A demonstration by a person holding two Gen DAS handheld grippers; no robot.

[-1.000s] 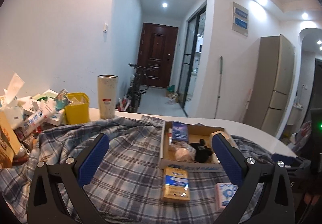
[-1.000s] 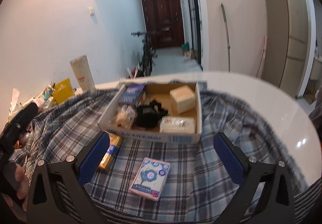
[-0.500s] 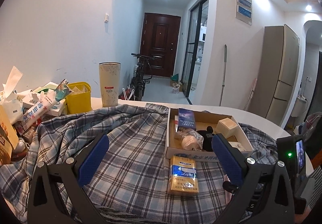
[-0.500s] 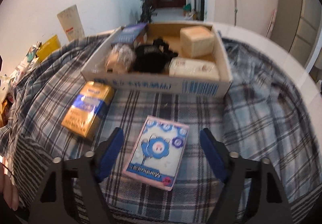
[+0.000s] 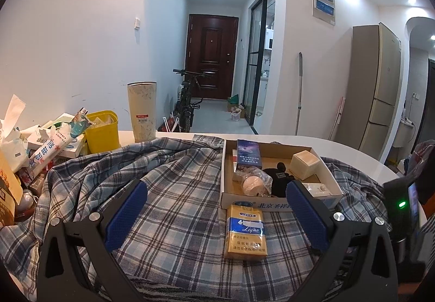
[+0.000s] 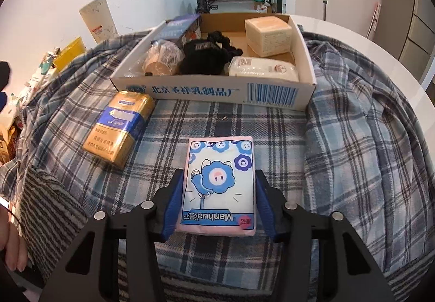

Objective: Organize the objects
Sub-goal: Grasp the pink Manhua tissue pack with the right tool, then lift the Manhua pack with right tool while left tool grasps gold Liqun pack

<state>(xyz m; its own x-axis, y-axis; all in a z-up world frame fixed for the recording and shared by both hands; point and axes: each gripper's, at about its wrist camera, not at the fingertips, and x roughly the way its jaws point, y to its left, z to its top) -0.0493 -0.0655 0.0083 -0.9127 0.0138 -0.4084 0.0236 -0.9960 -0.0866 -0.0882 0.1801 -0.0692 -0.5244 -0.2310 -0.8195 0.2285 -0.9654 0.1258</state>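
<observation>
A pink and blue tissue pack (image 6: 217, 188) lies on the plaid cloth, and my right gripper (image 6: 218, 193) has its blue pads against both sides of it. A gold cigarette carton (image 6: 119, 128) lies to its left; it also shows in the left wrist view (image 5: 246, 231). Behind them stands an open cardboard box (image 6: 212, 90) holding a beige cube, a black item, a wrapped roll, a white pack and a blue box. My left gripper (image 5: 214, 217) is open and empty, hovering over the cloth left of the box (image 5: 282, 203).
A plaid shirt (image 5: 168, 182) covers the white table (image 6: 380, 52). At the left edge are a yellow bin (image 5: 102, 131), a tall cup (image 5: 142, 112) and a pile of packets (image 5: 40, 150). A hallway with a bicycle lies beyond.
My right gripper came down and forward over the tissue pack and closed its jaws onto it. My left gripper stayed open and nearly still.
</observation>
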